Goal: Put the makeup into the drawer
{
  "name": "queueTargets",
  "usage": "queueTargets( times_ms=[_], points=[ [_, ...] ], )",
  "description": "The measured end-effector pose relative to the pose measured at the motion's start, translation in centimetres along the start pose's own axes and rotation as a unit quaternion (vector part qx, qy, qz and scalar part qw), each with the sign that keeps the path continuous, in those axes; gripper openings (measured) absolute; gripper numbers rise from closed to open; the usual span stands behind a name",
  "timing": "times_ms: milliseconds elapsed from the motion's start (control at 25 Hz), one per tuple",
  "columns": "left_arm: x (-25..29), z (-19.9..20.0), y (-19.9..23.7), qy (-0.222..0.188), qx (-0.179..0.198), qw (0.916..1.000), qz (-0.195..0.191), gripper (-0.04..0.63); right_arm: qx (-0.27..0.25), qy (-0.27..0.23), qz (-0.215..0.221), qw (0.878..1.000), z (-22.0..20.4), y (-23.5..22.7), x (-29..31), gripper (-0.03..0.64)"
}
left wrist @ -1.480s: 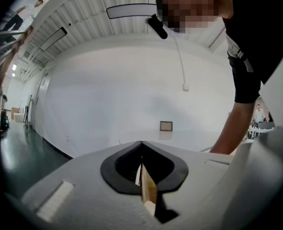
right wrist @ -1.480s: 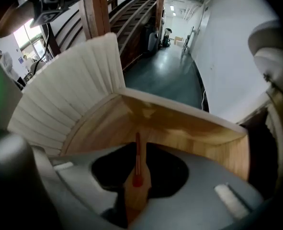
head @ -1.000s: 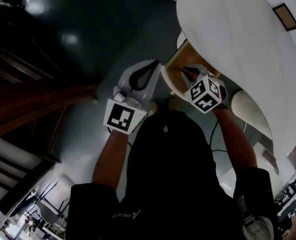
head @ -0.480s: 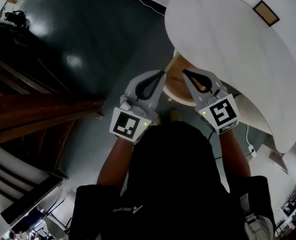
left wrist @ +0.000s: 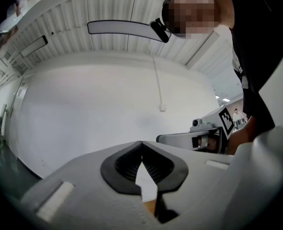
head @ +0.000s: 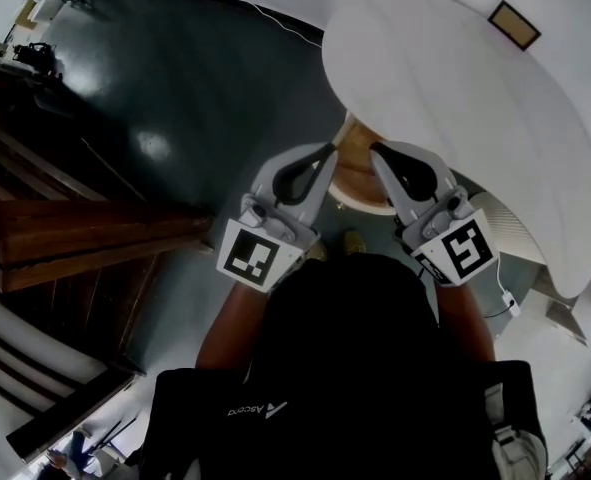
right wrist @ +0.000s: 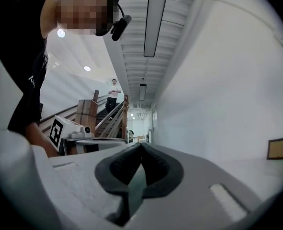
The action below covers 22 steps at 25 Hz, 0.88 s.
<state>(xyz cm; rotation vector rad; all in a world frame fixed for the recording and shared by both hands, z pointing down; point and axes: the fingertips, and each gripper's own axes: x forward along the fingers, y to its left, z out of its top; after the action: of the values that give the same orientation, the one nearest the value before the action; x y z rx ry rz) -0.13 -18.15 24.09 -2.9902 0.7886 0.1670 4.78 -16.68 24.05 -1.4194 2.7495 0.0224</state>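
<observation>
In the head view both grippers are raised side by side in front of the person's dark torso, tips pointing away. My left gripper (head: 326, 149) is shut with nothing in it, its black pads meeting at the tip (left wrist: 141, 143). My right gripper (head: 375, 151) is likewise shut and empty (right wrist: 141, 145). Between and below the two tips a tan wooden drawer (head: 360, 178) with a pale rim shows under the white tabletop. No makeup item is visible in any view. Each gripper view catches the other gripper beside it: the right gripper (left wrist: 206, 137) and the left gripper (right wrist: 79, 134).
A large white curved tabletop (head: 455, 98) fills the upper right. Dark glossy floor (head: 175, 88) lies to the left, bordered by a wooden staircase (head: 65, 238). A white ribbed object (head: 510, 230) sits at the right. A person stands on the stairs (right wrist: 114, 87).
My right gripper has pulled back out of the drawer and risen level with the left one. The drawer's inside, with a reddish item a second ago, is now mostly hidden.
</observation>
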Motion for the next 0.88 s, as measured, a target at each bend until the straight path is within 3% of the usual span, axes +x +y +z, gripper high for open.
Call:
queueTargets(
  times_ms=[880],
  points=[
    [-1.1, 1.3, 1.3, -0.006, 0.004, 0.9998, 0.021, 0.011, -0.001, -0.01, 0.017, 1.0, 0.5, 0.6, 0.1, 0.003]
  ],
)
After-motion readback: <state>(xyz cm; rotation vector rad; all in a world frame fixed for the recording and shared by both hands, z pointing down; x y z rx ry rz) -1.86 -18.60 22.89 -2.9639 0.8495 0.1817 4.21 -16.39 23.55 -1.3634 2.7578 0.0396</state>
